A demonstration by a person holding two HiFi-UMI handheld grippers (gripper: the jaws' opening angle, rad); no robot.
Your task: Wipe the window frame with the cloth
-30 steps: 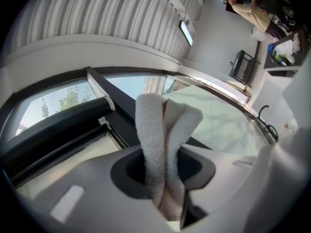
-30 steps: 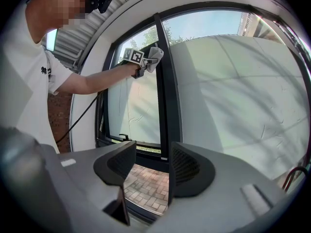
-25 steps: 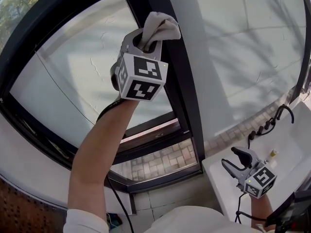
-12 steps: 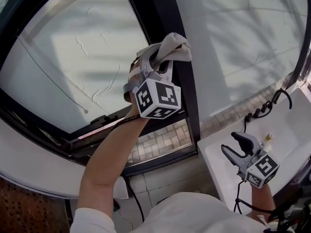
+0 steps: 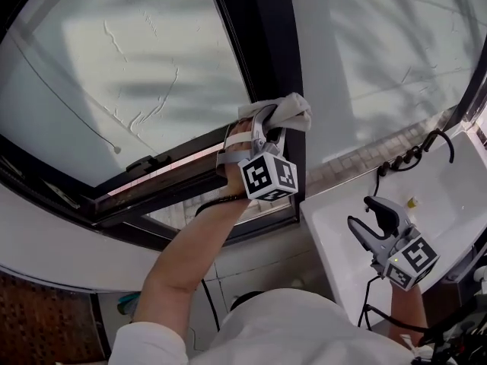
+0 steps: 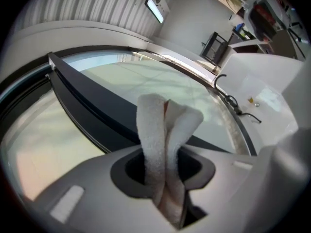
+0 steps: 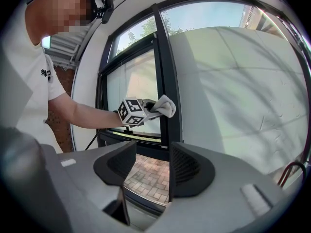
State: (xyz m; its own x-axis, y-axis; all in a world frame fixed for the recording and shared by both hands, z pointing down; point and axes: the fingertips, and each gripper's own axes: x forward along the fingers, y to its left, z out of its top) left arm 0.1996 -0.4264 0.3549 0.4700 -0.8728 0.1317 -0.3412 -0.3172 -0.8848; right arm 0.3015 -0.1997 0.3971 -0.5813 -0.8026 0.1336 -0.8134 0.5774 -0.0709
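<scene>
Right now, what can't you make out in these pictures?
- Where the cloth meets the frame: in the head view the cloth and left gripper cover the spot; in the left gripper view the cloth hides it.
- Yellow speck on the white ledge: too small in the head view to name.
- Frame's top: cut off by the head view's upper edge.

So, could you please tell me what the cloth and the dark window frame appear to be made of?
The cloth looks like white terry or microfibre: it is matte, with a nubby pile and soft folds. The window frame is dark, smooth and straight-edged with a faint sheen, so it is probably coated metal, though plastic cannot be ruled out.
</scene>
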